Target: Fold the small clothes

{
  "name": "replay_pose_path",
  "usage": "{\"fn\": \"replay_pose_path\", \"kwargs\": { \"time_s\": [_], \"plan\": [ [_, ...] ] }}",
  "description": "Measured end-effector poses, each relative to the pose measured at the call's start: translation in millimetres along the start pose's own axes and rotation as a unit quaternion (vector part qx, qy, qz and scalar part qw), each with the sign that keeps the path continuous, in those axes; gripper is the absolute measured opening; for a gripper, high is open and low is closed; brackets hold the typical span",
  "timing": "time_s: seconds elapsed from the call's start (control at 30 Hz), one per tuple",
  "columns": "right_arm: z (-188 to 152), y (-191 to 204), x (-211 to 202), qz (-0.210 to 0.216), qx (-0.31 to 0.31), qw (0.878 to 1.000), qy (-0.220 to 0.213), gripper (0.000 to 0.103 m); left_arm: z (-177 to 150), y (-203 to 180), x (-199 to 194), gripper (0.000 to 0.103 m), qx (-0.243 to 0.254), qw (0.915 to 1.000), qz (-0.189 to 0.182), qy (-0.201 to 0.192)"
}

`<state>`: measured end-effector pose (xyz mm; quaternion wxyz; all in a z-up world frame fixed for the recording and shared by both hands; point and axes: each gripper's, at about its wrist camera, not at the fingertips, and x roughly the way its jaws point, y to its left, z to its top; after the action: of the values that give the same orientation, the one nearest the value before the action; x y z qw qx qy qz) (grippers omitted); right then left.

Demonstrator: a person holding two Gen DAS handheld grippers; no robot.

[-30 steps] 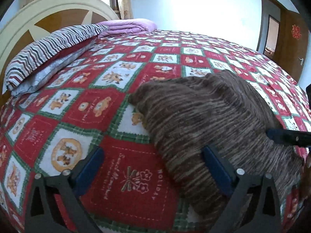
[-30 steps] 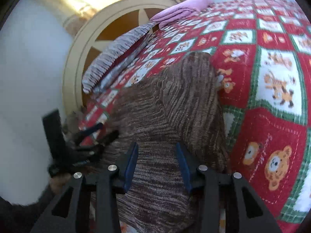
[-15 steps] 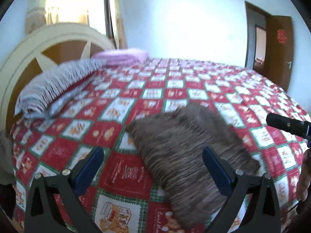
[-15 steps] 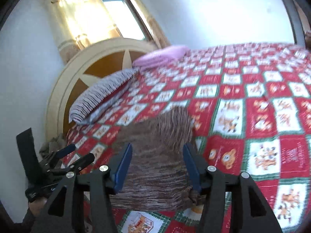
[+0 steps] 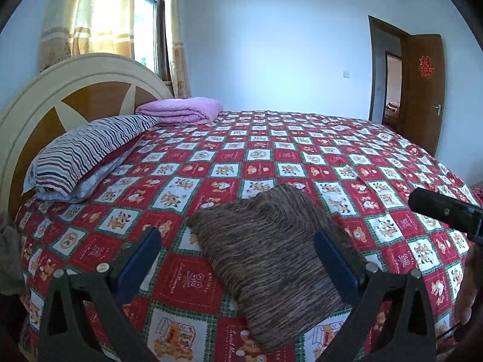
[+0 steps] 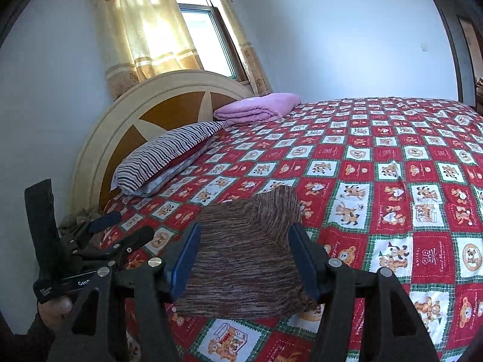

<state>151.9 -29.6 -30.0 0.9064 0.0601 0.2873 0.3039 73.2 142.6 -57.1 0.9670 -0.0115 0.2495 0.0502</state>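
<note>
Two grippers hang above a wide bed whose red and white checked bedspread (image 5: 271, 157) shows small bears. At its head stands a round cream and brown headboard (image 5: 75, 102), with a striped pillow (image 5: 87, 154) and a folded purple blanket (image 5: 181, 110) beside it; a curtained window (image 6: 193, 36) is behind, and a brown door (image 5: 422, 90) is on the far side. The brown knitted garment (image 5: 268, 253) lies folded flat near the bed's close edge. Its long axis runs from the near edge toward the far side of the bed, the narrow end pointing away. The left gripper (image 5: 238, 262) and right gripper (image 6: 244, 259) both have fingers wide apart, holding nothing, above the garment.
</note>
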Motion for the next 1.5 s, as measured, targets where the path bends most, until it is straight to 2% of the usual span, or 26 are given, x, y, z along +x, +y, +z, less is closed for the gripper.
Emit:
{"fn": "replay_pose_path", "kwargs": {
  "time_s": [0.27, 1.17, 1.5],
  "plan": [
    [-1.9, 5.7, -2.2, -0.006, -0.015, 1.0, -0.001, 0.062, -0.5, -2.5, -1.9, 0.103, 0.002, 1.0, 0.0, -0.001],
    [-8.0, -0.1, 2.2, -0.008, -0.009, 1.0, 0.008, 0.062, -4.3, -6.4, 0.6, 0.103, 0.012, 0.9999, -0.001, 0.005],
    [-9.4, 0.8, -4.0, -0.015, -0.011, 1.0, -0.005, 0.062, -2.7, -10.5, -0.2, 0.103, 0.023, 0.9997, 0.001, 0.002]
  ]
}}
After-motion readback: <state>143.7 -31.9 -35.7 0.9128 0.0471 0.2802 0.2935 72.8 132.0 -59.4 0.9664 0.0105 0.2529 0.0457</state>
